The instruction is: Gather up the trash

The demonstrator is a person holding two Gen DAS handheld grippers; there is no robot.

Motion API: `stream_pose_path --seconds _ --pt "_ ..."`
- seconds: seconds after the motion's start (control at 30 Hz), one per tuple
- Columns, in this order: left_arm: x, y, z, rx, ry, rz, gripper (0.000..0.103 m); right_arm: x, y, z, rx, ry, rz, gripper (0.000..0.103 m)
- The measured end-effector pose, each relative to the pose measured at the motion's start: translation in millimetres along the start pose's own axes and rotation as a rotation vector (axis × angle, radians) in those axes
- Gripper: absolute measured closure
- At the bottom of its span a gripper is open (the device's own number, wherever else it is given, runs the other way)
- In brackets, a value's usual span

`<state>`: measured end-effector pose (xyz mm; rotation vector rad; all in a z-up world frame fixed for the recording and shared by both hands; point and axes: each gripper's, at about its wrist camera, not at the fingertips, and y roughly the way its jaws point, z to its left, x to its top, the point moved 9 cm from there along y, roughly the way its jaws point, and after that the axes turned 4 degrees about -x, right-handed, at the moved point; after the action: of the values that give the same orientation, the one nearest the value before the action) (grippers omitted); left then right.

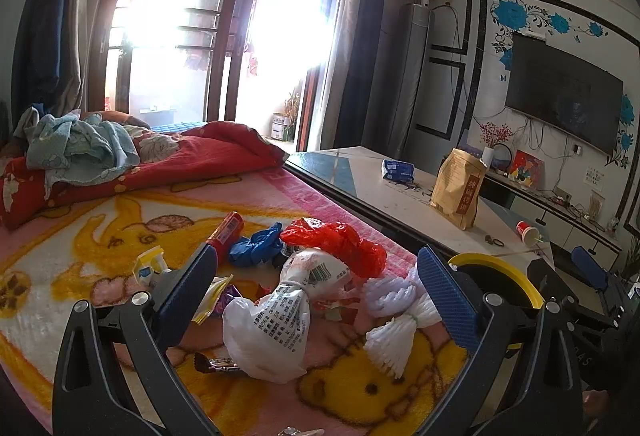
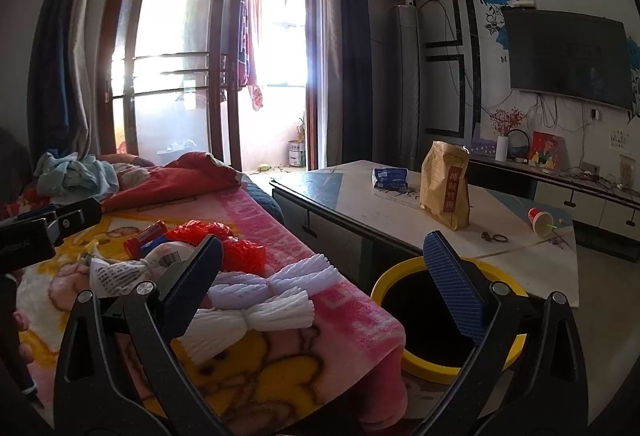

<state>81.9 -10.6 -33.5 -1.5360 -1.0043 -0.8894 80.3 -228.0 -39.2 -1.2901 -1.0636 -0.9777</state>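
1. The trash lies in a loose heap on the bed's pink-and-yellow cartoon blanket (image 1: 100, 236), near the edge that faces the table (image 1: 400, 192).
2. A white plastic bag (image 1: 276, 324) with black print and a barcode, tied at its neck, sits in the middle of the heap.
3. A crumpled red plastic bag (image 1: 340, 240) lies just behind it, beside a bunched blue glove (image 1: 256, 246) and a red tube-shaped wrapper (image 1: 228, 232).
4. White ribbed foam fruit nets (image 2: 256, 300) lie toward the blanket's edge; small snack wrappers (image 1: 216, 362) are scattered around the white bag.
5. A yellow-rimmed bin (image 2: 444, 320) with a dark inside stands on the floor between bed and table.
6. The left gripper (image 1: 316, 292) hangs over the heap, jaws spread wide and empty.
7. The right gripper (image 2: 320, 284) is over the blanket's edge and the bin, jaws likewise spread, pinching nothing.
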Motion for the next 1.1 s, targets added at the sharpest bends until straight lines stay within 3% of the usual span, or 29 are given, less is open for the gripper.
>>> stream_pose_path --seconds 1.1 --pt "-8 21 -17 -0.03 -0.001 0.027 0.006 1 12 -24 -0.054 0.039 0.024 0.011"
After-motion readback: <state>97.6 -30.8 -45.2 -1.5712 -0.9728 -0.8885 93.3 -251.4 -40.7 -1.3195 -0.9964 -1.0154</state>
